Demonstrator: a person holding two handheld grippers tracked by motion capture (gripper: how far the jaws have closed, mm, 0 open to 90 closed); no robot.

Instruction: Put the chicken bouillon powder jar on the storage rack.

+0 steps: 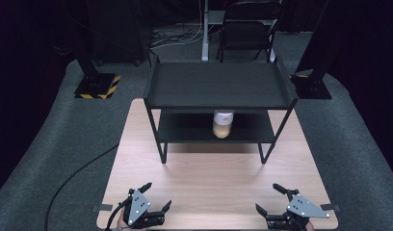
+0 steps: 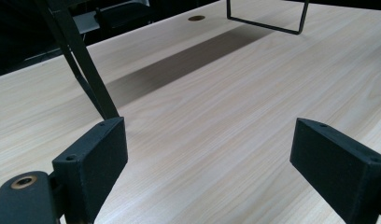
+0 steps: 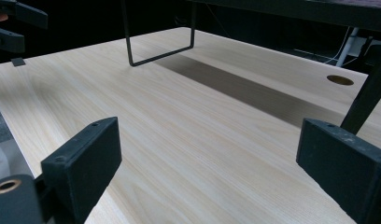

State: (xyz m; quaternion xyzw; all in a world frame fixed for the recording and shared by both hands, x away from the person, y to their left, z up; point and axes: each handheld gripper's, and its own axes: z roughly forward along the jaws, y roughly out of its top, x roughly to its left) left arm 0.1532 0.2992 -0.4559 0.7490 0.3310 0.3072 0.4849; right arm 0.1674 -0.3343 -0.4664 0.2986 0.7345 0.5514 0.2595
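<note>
On lower shelf [image 1: 242, 134], jar [image 1: 223, 123] well beyond both hand-held grippers.

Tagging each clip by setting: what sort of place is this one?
Probably a recording studio or lab set-up, not a home: a bare wooden table on grey carpet, dark surroundings, stand bases with hazard-striped tape, and a lone black two-tier shelf holding one jar.

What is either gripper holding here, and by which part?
Nothing. The left gripper and right gripper both sit open over bare table; the jar stands untouched on the shelf.
</note>
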